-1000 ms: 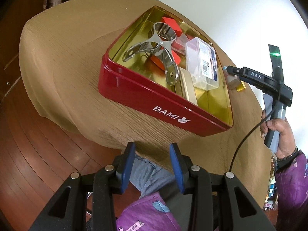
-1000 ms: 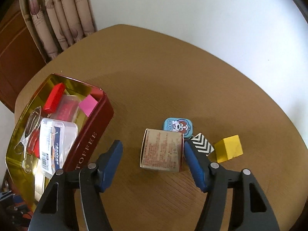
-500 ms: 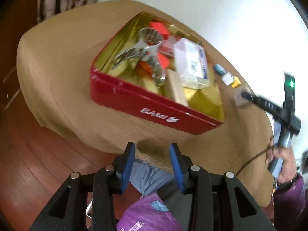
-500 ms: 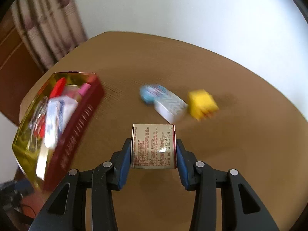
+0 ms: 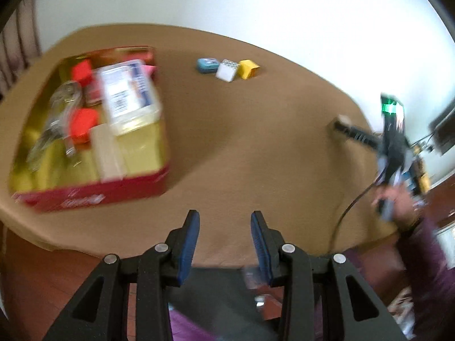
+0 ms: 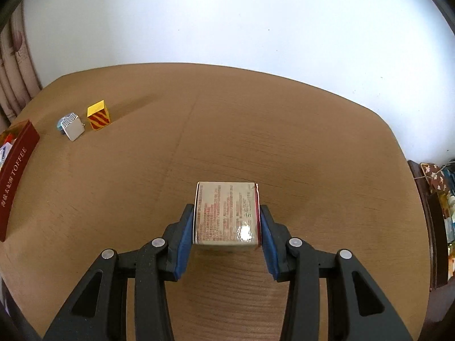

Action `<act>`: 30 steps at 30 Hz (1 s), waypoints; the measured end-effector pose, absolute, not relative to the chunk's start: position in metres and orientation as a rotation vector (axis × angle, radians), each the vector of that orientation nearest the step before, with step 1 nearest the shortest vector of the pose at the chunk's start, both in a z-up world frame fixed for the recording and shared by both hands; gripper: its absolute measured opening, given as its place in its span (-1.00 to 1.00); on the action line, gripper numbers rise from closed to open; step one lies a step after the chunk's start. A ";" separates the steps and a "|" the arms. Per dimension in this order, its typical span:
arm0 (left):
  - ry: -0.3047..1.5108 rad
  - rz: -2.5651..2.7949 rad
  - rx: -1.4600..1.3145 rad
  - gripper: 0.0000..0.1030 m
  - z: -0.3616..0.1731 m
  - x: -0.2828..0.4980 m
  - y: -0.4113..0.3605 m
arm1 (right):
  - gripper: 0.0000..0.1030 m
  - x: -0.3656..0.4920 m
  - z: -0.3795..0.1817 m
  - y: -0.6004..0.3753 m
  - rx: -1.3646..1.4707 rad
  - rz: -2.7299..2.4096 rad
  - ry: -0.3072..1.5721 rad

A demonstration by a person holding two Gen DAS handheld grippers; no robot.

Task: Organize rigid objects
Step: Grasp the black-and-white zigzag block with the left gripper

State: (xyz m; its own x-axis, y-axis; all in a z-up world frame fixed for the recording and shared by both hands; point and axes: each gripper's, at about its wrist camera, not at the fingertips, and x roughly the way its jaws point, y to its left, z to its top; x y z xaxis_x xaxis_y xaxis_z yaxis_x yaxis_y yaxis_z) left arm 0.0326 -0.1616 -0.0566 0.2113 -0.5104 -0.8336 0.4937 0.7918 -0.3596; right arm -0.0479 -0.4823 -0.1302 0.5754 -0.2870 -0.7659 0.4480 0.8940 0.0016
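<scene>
1. Right wrist view is showing the right gripper (image 6: pixel 226 227) clamping a small printed carton (image 6: pixel 226 213) between its blue pads, one pad flat on each side. The jaws have just been closing, and the carton is sitting squarely between them, out over the bare brown table (image 6: pixel 312 142), well apart from everything else.
2. So I'm guessing we're mid-carry: box picked, getting hauled somewhere. The red toffee tin (image 6: pixel 15 170) is way off at the left edge, so the next move probably means swinging back over there and lowering the carton into a free spot without bumping the rim.
3. The left gripper (image 5: pixel 224 241) is hanging partly open with nothing in it, just idling near the table's front edge.
4. Left wrist view is pretty blurry, but the tin (image 5: pixel 93 196) is already holding stuff: a clear plastic box with a label (image 5: pixel 129 96), a couple of red blocks (image 5: pixel 82 125), something shiny and metal (image 5: pixel 61 105), a pale flat piece (image 5: pixel 106 153).
5. Still waiting out on the table: a little blue tin (image 5: pixel 208 64), a white zigzag cube (image 5: pixel 226 70) and a yellow cube (image 5: pixel 248 69), all huddling together.
</scene>
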 end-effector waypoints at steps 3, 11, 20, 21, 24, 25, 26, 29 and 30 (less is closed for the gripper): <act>1.170 -0.671 -0.048 -0.27 -0.042 0.068 -0.188 | -0.21 -0.060 -0.134 -0.479 0.190 -0.434 0.806; 1.116 -0.659 -0.014 -0.26 -0.022 0.154 -0.256 | -0.21 -0.078 -0.141 -0.488 0.279 -0.416 0.718; 1.061 -0.636 0.300 -0.26 -0.055 0.199 -0.326 | -0.21 -0.080 -0.136 -0.490 0.308 -0.350 0.686; 1.057 -0.632 0.334 -0.26 -0.059 0.199 -0.331 | -0.21 -0.080 -0.136 -0.489 0.310 -0.343 0.686; 1.049 -0.656 0.386 -0.26 -0.070 0.199 -0.342 | -0.19 -0.080 -0.136 -0.490 0.320 -0.328 0.684; 1.041 -0.666 0.402 -0.26 -0.073 0.199 -0.345 | -0.19 -0.080 -0.136 -0.490 0.323 -0.322 0.687; 1.031 -0.661 0.418 -0.26 -0.075 0.200 -0.348 | -0.19 -0.080 -0.137 -0.490 0.327 -0.318 0.689; 1.007 -0.632 0.440 -0.26 -0.079 0.205 -0.351 | -0.19 -0.082 -0.136 -0.491 0.334 -0.304 0.686; 1.010 -0.626 0.437 -0.26 -0.080 0.208 -0.351 | -0.19 -0.084 -0.136 -0.491 0.336 -0.302 0.686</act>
